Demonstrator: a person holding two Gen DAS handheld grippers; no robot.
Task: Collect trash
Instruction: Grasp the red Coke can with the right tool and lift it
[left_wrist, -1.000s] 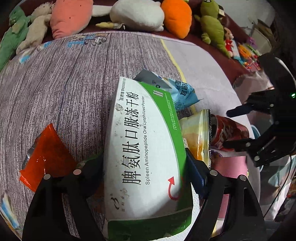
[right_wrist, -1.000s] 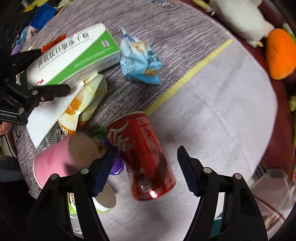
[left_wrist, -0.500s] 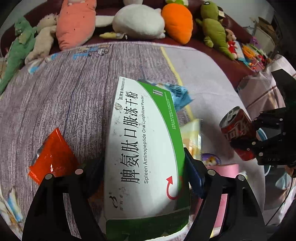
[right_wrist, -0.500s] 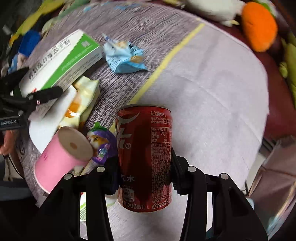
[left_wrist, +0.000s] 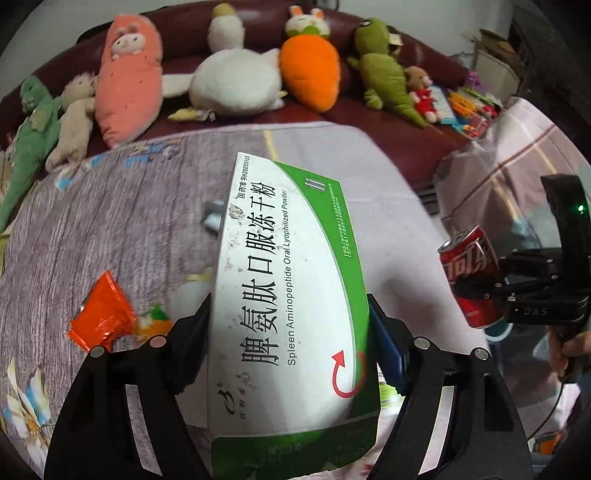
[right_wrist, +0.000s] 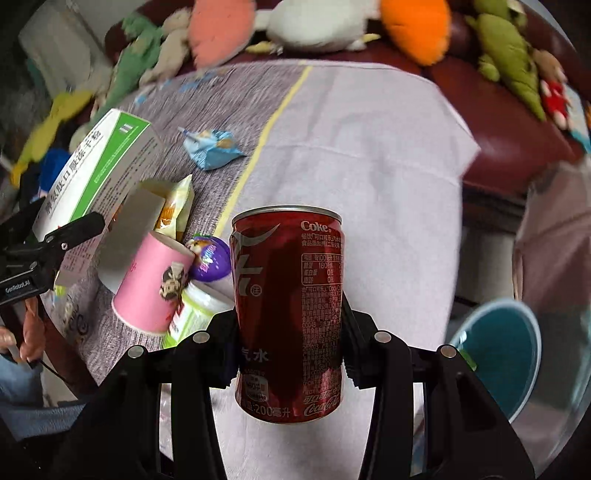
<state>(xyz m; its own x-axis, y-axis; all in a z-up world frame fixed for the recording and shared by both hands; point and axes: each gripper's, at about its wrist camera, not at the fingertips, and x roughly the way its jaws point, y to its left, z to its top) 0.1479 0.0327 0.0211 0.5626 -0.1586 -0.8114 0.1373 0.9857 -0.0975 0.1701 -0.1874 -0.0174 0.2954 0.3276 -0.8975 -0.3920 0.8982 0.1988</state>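
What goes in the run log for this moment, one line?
left tongs: shut on box | right tongs: shut on can | both lifted off table | bin: lower right of can

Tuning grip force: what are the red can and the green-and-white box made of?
Red soda can: looks like thin metal, glossy printed finish, with a rolled rim and highlights. Green-and-white medicine box: appears to be matte printed cardboard, scuffed, with a folded end flap.

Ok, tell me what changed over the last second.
The right gripper closed on the red Coke can, stood it upright and lifted it off the table. The left gripper raised the green-and-white medicine box higher. The pink paper cup and blue wrapper stayed put.
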